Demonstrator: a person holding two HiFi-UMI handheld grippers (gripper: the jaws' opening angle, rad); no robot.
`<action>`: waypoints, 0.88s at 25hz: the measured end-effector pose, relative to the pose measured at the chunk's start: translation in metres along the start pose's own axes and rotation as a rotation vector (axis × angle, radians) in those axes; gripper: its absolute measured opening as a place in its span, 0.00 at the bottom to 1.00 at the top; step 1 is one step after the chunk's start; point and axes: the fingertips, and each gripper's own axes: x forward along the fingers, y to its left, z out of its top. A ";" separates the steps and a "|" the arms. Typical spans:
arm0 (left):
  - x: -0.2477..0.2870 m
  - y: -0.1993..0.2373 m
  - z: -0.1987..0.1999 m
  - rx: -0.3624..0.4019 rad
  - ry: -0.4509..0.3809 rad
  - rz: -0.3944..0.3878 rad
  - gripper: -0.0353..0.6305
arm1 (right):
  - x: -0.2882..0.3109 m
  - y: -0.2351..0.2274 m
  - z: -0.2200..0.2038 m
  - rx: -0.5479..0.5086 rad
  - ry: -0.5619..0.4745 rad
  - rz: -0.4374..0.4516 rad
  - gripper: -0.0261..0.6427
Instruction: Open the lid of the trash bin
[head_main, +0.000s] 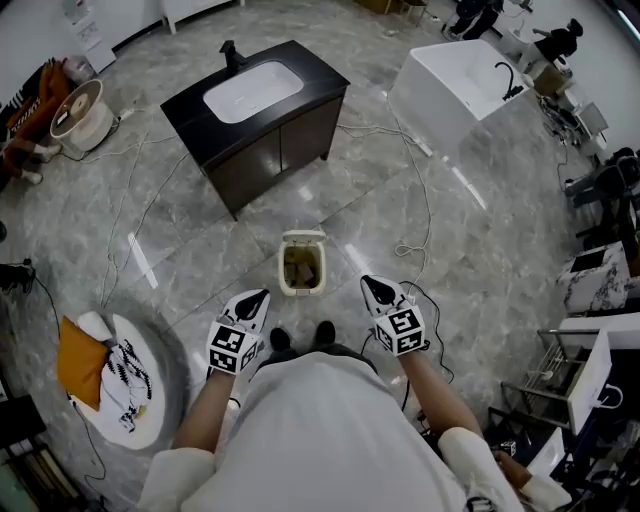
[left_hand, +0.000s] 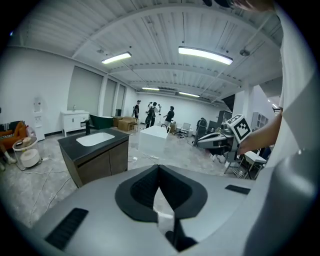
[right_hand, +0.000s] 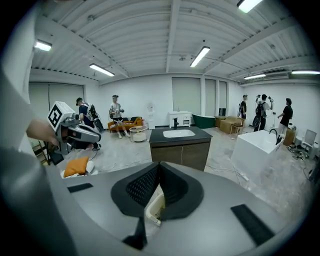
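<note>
A small cream trash bin (head_main: 302, 264) stands on the marble floor just ahead of the person's shoes. Its lid (head_main: 303, 238) is tipped up at the far side and the brownish inside shows. My left gripper (head_main: 262, 297) hangs to the bin's near left and my right gripper (head_main: 368, 284) to its near right, both above the floor and apart from the bin. In the left gripper view the jaws (left_hand: 159, 167) meet at the tips with nothing between them. The right gripper (right_hand: 159, 165) looks the same, with a sliver of the bin (right_hand: 152, 210) under its jaws.
A black vanity with a white sink (head_main: 255, 100) stands beyond the bin, a white bathtub (head_main: 450, 85) at far right. Cables (head_main: 415, 250) trail over the floor. A round white pad with an orange cushion (head_main: 110, 375) lies at left, a metal rack (head_main: 565, 375) at right.
</note>
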 end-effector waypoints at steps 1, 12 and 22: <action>0.000 -0.002 0.003 -0.002 -0.004 0.008 0.08 | -0.003 -0.004 0.003 0.004 -0.011 -0.001 0.08; -0.002 -0.013 0.025 -0.009 -0.051 0.076 0.08 | -0.026 -0.026 0.027 -0.059 -0.069 0.029 0.08; -0.001 -0.010 0.035 -0.020 -0.074 0.109 0.08 | -0.028 -0.035 0.034 -0.049 -0.088 0.033 0.08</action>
